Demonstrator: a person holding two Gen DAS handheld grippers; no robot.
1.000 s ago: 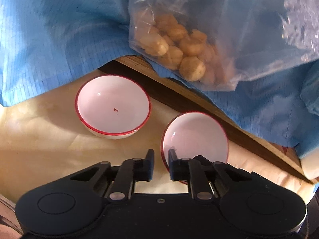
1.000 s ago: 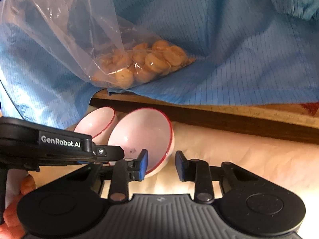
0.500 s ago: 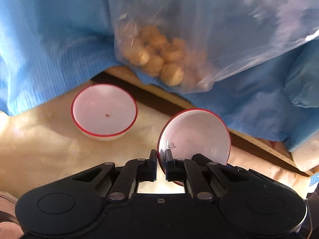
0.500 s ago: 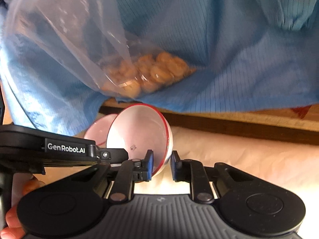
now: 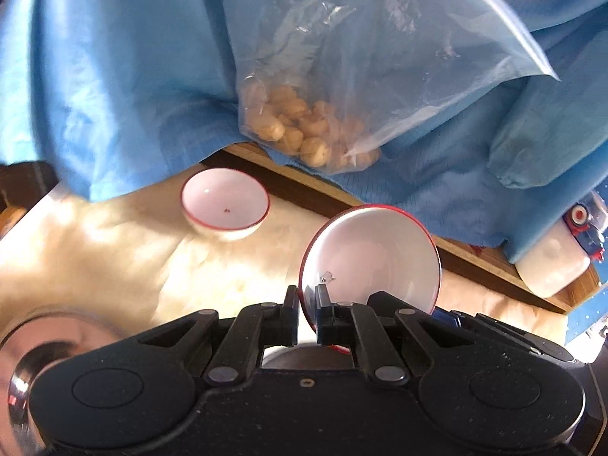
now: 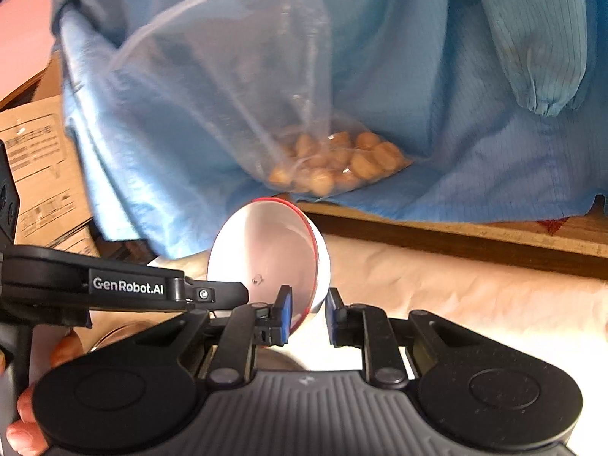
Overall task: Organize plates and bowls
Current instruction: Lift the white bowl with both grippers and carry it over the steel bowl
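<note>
Two white bowls with red rims are in view. My left gripper [image 5: 306, 306] is shut on the near rim of one bowl [image 5: 374, 256] and holds it tilted above the table. The same bowl [image 6: 266, 250] shows in the right wrist view, with my right gripper [image 6: 308, 311] closed around its lower rim, one finger inside and one outside. The second bowl [image 5: 225, 202] sits upright on the cream tablecloth [image 5: 114, 250], to the far left near the table edge.
A clear plastic bag of round snacks [image 5: 311, 133] rests on a blue garment [image 5: 114, 76] behind the table's wooden edge [image 5: 475, 262]. A shiny metal bowl [image 5: 41, 345] sits at the near left. A white packet [image 5: 551, 262] lies at far right. Cardboard boxes [image 6: 34, 174] stand left.
The left gripper shut on the near bowl's rim and lifted it, tilting it. The right gripper closed in around the same bowl's rim. Both cameras rose from the table.
</note>
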